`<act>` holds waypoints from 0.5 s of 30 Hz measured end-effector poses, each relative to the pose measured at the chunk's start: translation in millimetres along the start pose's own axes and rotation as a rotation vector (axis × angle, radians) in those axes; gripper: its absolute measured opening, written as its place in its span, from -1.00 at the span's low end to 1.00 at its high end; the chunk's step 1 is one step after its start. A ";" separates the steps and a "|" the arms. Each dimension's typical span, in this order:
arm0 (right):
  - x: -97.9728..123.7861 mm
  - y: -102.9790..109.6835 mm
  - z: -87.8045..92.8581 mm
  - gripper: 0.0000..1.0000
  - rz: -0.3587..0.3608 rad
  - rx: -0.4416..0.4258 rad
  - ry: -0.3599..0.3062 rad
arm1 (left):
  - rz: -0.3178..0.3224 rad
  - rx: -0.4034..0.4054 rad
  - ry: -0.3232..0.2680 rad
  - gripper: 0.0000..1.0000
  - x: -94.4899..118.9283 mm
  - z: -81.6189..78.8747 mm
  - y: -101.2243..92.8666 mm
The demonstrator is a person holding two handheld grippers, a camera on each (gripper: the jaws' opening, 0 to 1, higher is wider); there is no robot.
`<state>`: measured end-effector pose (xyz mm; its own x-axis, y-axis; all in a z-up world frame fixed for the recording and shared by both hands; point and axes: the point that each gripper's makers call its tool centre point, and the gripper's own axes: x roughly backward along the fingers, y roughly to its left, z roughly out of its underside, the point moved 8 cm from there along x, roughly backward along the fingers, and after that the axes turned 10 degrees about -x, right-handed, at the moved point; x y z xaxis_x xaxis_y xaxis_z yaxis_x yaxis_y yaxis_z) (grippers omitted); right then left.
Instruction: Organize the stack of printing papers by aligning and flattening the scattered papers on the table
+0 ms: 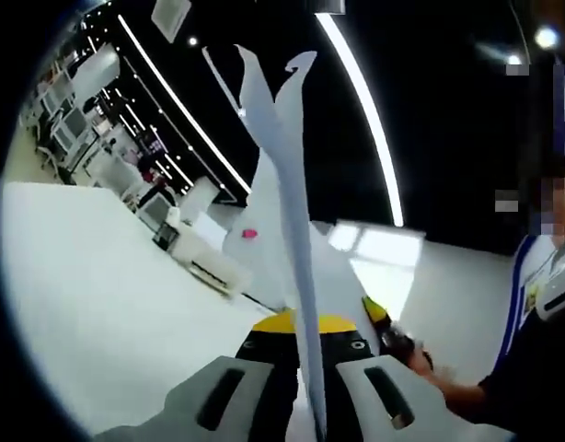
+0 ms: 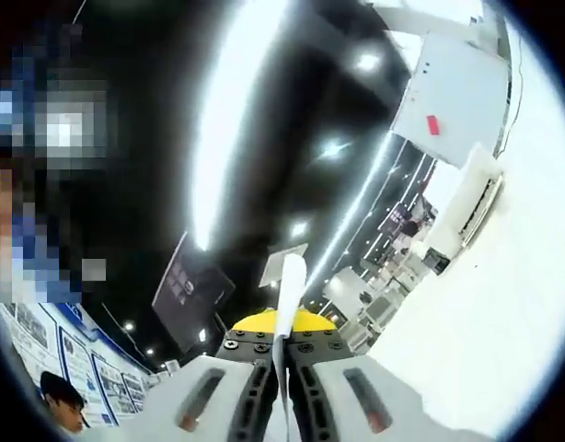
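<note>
Paper stack (image 1: 287,184) held edge-on, clear above the table (image 1: 98,304), clamped between left gripper (image 1: 305,387) fingers, long axis rising to frame top; right gripper (image 2: 281,387) fingers likewise clamped on its edge.

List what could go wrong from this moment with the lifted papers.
1. The papers stand on edge in the left gripper, their top corners splayed apart; loose sheets could slip out of alignment.
2. The right gripper pinches only a thin edge of the sheets; they might crease or tear if the hands pull apart.
3. Lowered unevenly onto the table, the edges may buckle.
</note>
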<state>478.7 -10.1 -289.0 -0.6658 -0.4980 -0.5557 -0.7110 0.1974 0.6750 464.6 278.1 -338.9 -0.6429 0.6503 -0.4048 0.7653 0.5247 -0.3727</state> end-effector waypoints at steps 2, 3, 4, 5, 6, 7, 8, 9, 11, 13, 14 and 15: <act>1.4 -0.1 5.6 -1.00 0.008 0.002 0.007 | 0.008 0.013 -0.008 -0.85 0.3 -0.8 -1.8; 1.5 -0.6 6.6 -1.00 0.013 0.004 0.007 | 0.012 0.019 -0.010 -0.85 0.3 -1.0 -2.2; 1.4 -0.6 6.9 -1.00 0.013 0.005 0.008 | 0.014 0.024 -0.010 -0.85 0.4 -1.1 -2.3; 1.1 -1.5 7.2 -1.00 0.015 0.006 0.009 | 0.014 0.025 -0.010 -0.84 0.4 -1.1 -2.3; 1.2 -1.7 7.7 -1.00 0.016 0.007 0.009 | 0.015 0.031 -0.011 -0.84 0.4 -1.3 -1.9; 1.2 -1.9 8.2 -1.00 0.019 0.007 0.010 | 0.015 0.035 -0.011 -0.83 0.4 -1.4 -1.6; 1.4 -1.7 8.8 -1.00 0.021 0.010 0.009 | 0.018 0.040 -0.011 -0.82 0.3 -1.8 -1.2; 1.1 -2.2 8.9 -1.00 0.022 0.011 0.010 | 0.023 0.046 -0.012 -0.81 0.2 -1.9 -1.3; 1.0 -3.8 9.3 -1.00 0.026 0.013 0.012 | 0.032 0.061 -0.014 -0.78 0.2 -2.6 -0.9; 1.7 -6.6 8.5 -1.00 0.032 0.011 0.010 | 0.034 0.069 -0.016 -0.77 0.4 -3.1 -0.6; 2.4 -8.1 7.9 -1.00 0.038 0.006 0.005 | 0.033 0.075 -0.021 -0.77 0.8 -3.8 -0.3; 2.7 -9.3 7.4 -1.00 0.041 0.005 0.003 | 0.034 0.079 -0.024 -0.76 1.0 -4.2 -0.2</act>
<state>481.9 -7.0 -300.4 -0.6936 -0.4924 -0.5259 -0.6842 0.2219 0.6947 463.9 281.0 -335.7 -0.6175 0.6534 -0.4379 0.7829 0.4565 -0.4228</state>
